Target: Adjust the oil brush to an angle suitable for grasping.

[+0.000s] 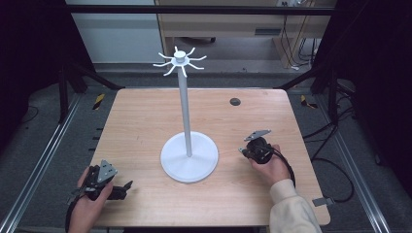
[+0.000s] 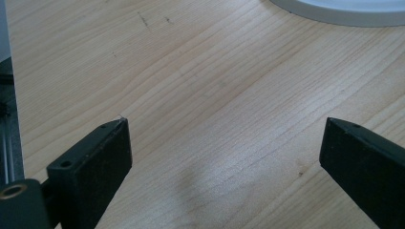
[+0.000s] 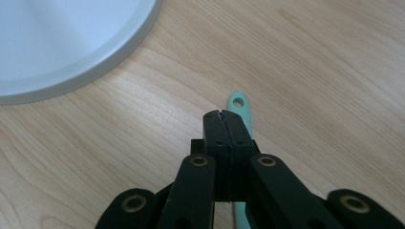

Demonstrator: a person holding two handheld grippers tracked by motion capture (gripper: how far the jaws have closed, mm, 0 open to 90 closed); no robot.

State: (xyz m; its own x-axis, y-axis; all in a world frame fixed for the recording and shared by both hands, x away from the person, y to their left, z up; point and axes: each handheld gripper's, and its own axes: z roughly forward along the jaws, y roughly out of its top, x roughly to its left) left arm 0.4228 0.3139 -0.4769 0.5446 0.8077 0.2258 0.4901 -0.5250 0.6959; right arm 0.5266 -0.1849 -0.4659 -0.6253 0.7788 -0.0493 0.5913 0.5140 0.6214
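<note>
At the near left corner of the light wooden worktop [image 1: 145,111], a person's left hand [image 1: 87,206] holds the left black two-jaw gripper [image 1: 127,185] low over the surface, its tips pointing toward the middle; in the left gripper view its jaws stand wide apart with bare wood grain between them and the rim of the white base at the top edge. In the middle of the worktop stands a white metal stand with a round flat base [image 1: 189,158], from which a thin upright pole [image 1: 184,107] rises to a small hub of curved hooks [image 1: 180,60] at its top. Near the far edge, right of the pole, sits a small dark round disc [image 1: 235,101] set in the wood. Toward the near right side, just beside the base, the person's right hand [image 1: 272,167], in a cream sleeve [image 1: 291,208], holds the right black two-jaw gripper [image 1: 240,151]; in the right gripper view its jaws are pressed together, and a slim mint-green handle with a hole at its end [image 3: 239,106] lies flat on the wood beneath them, whether it is pinched cannot be told
</note>
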